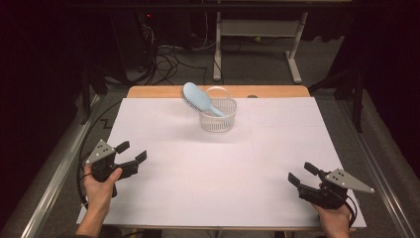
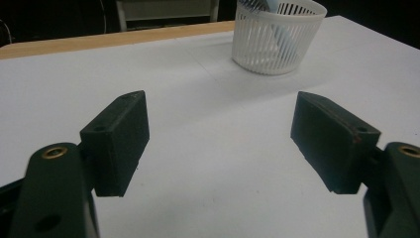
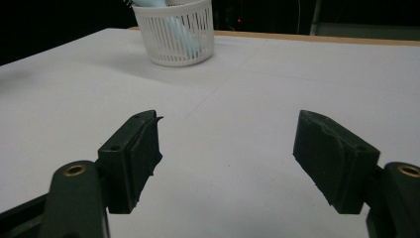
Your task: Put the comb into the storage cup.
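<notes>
Well apart from both empty claws, hairbrush (image 1: 198, 98) leans in basket (image 1: 218, 123).

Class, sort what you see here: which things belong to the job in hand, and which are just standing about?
Part of the job:
- light blue hairbrush, handle down in the basket
- white slotted basket
- left gripper, open, empty
- right gripper, open, empty

Just standing about:
- white table cover
- desk frame behind the table
- floor cables
</notes>
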`<state>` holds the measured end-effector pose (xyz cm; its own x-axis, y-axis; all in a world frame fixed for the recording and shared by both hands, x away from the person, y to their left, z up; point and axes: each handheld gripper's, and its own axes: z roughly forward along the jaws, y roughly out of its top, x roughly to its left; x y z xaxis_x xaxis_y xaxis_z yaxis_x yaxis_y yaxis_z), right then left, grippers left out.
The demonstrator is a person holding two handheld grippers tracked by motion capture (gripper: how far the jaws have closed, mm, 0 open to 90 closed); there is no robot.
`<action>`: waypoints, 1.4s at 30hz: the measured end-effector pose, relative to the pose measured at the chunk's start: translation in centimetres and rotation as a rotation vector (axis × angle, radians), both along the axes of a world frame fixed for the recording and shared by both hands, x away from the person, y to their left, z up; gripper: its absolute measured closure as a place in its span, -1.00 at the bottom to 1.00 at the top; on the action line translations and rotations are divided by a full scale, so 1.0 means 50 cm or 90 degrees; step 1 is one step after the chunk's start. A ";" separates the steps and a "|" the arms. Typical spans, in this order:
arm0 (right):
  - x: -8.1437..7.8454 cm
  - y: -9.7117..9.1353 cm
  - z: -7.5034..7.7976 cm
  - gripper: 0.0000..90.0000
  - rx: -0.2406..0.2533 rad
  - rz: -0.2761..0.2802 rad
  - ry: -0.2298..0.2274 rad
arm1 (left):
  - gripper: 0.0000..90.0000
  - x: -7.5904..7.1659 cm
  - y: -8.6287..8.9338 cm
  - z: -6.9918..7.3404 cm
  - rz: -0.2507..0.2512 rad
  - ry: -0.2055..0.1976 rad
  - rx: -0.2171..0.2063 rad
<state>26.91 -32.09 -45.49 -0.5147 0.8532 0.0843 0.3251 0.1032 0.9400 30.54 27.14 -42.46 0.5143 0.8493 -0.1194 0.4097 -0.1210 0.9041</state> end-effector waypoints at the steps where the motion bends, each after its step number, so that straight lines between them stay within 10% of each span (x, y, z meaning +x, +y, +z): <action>1: 0.000 0.000 0.000 -0.41 0.000 0.000 0.000 | -0.47 -0.001 0.000 0.000 0.001 -0.001 0.000; 42: -0.001 -0.001 0.000 -0.41 0.000 -0.003 0.000 | -0.50 -0.032 0.021 -0.042 0.005 0.026 0.018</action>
<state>26.86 -32.14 -45.49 -0.5109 0.8554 0.0851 0.3258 0.1011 0.9400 28.95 28.21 -44.59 0.5024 0.8568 -0.1159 0.4471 -0.1427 0.8830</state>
